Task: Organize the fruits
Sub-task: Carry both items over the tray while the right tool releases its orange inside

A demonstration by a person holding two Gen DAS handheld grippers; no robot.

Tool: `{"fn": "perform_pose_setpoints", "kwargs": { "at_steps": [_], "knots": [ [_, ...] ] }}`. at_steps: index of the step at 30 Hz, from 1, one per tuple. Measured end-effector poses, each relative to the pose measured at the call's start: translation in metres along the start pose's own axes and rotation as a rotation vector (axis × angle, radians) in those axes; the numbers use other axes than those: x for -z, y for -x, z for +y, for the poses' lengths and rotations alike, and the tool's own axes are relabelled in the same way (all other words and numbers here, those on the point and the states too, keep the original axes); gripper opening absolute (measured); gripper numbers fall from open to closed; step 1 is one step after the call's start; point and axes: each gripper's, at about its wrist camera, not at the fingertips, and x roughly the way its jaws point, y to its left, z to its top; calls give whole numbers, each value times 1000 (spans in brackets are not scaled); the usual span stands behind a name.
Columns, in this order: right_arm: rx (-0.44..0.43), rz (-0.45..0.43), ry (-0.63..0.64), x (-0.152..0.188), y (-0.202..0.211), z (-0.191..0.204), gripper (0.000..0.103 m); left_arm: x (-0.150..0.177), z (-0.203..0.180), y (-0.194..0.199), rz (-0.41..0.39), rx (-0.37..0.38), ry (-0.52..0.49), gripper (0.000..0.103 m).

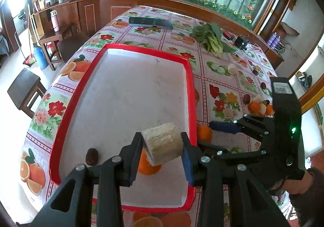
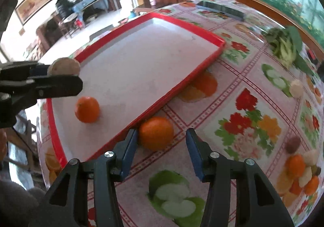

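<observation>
Left fingers (image 1: 139,146) tight on sugarcane chunk (image 1: 162,146); right fingers (image 2: 129,150) wide apart.

Glossy red tray (image 1: 191,77), fibrous cane chunk (image 1: 162,143)

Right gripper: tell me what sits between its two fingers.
In the right wrist view, an orange on the tablecloth lies between the open right gripper fingers, beside the red tray edge, nearer the left finger.

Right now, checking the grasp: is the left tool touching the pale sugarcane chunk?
Touching. The left wrist view shows the left tool with both fingers pressed against the sugarcane chunk, held above the tray.
</observation>
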Motion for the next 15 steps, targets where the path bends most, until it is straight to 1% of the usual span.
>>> {"fn": "perform_pose_setpoints", "kwargs": {
  "at_steps": [1, 4, 5, 6, 9, 15],
  "knots": [
    [-6, 18, 14, 0, -4, 3, 44, 0, 0, 0, 1, 0, 4, 40],
    [48, 36, 113, -4, -13, 15, 42, 2, 1, 2, 2, -8, 5, 40],
    [63, 34, 116, -5, -14, 16, 37, 2, 1, 2, 3, -10, 5, 40],
    [71, 29, 107, -6, -14, 16, 36, 2, 1, 2, 5, -12, 5, 40],
    [78, 7, 66, -4, -11, 12, 35, 4, 3, 1, 8, -15, 11, 40],
    [73, 25, -24, 8, 4, -6, 35, 5, 6, -1, 9, -18, 18, 40]
  ]
}}
